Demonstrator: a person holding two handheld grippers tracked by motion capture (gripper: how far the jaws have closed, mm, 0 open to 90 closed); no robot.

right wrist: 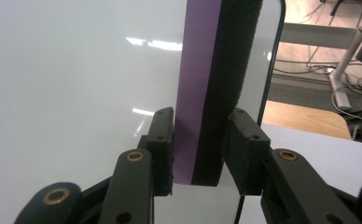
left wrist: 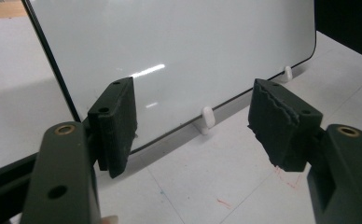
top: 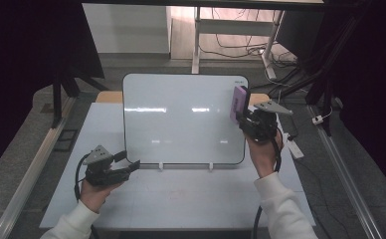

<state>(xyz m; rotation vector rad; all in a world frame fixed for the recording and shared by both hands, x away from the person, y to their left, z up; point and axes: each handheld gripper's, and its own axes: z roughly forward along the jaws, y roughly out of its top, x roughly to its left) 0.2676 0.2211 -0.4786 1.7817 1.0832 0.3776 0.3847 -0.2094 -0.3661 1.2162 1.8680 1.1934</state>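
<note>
A whiteboard [top: 181,119] stands upright on small white feet [left wrist: 208,116] across the middle of the white table [top: 181,199]. My right gripper [top: 244,118] is shut on a board eraser [top: 238,103] with a purple back and a black felt face. It holds the eraser upright against the board's upper right part. In the right gripper view the eraser [right wrist: 193,70] sits squeezed between both pads of that gripper [right wrist: 201,116], in front of the whiteboard [right wrist: 76,70]. My left gripper [top: 130,162] is open at the board's lower left corner. In the left gripper view its jaws [left wrist: 193,91] stand apart before the whiteboard [left wrist: 170,37], with nothing pinched.
The table's front half in front of the board is bare white surface with faint pen marks [left wrist: 223,203]. Cables [top: 241,47] and table legs [top: 197,35] lie on the floor beyond. Metal rails [top: 32,164] run along both sides of the table.
</note>
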